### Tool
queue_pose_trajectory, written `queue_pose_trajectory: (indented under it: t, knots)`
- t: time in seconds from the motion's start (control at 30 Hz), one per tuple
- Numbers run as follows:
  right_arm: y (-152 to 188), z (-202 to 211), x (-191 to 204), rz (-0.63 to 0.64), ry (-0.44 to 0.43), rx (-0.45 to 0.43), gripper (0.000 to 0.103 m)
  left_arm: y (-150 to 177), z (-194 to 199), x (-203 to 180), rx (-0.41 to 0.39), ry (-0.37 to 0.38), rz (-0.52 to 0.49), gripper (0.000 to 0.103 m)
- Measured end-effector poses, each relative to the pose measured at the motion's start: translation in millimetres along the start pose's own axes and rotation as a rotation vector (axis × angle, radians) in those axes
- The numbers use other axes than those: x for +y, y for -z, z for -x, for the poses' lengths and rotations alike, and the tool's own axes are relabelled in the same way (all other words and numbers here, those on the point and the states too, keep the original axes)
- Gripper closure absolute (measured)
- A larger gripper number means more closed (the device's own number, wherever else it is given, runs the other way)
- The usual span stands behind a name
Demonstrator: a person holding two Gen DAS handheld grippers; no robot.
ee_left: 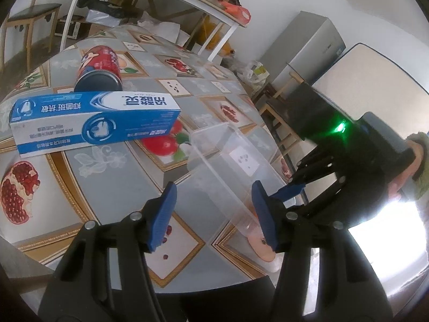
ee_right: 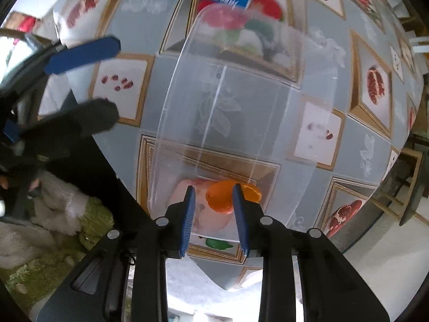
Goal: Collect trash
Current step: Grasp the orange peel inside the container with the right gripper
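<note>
The walls are white. A table (ee_left: 112, 177) has a grey cloth with fruit pictures. Behind it stands a white shelf (ee_left: 150, 2) full of stuff, a wooden chair (ee_left: 29, 18) and a grey fridge (ee_left: 303, 51). Bright light comes in low.

Table (ee_left: 112, 177) under a grey oilcloth printed with framed pomegranates. Lying on it: blue-and-white toothpaste box (ee_left: 93, 123) on its long side; red drink can (ee_left: 99, 69) tipped over just behind it; clear plastic container (ee_left: 228, 166) near the table's edge.
</note>
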State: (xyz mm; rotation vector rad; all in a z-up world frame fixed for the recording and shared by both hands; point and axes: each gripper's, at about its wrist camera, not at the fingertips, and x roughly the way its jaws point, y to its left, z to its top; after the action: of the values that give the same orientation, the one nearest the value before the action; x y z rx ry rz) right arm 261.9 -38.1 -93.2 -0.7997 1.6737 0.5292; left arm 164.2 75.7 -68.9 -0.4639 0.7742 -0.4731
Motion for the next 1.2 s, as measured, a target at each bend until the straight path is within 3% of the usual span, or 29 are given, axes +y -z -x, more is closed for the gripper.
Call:
queue_pose_trajectory:
  t: [0.27,0.63,0.8,0.93,1.1,1.2]
  knots:
    - [6.9,-0.9,-5.0,-0.004,0.016,-0.041,0.099,-0.5,0.6,-0.3,-0.004,0.0,-0.002,0.049]
    - [30.2,46.5,-20.8,-0.059,-0.017,-0.204,0.101,1.7,0.3,-4.8,-0.006,-0.018,-0.01,0.049]
    - [26.0,28.9,-16.6,-0.078,-0.06,-0.123,0.098,2.4,-2.4,-9.3,0.004,-0.014,-0.015,0.049]
    - [9.5,3.0,-13.1,-0.053,-0.021,-0.018,0.069,4.2,-3.3,-12.9,0.012,-0.012,-0.026,0.049]
    - [-4.4,-20.3,-4.4,-0.003,0.024,0.074,0.07,5.4,-3.4,-11.1,0.012,-0.014,-0.019,0.049]
    - [-7.5,-24.4,-3.3,0.003,0.028,0.071,0.078,5.2,-3.5,-7.3,0.011,-0.011,-0.007,0.049]
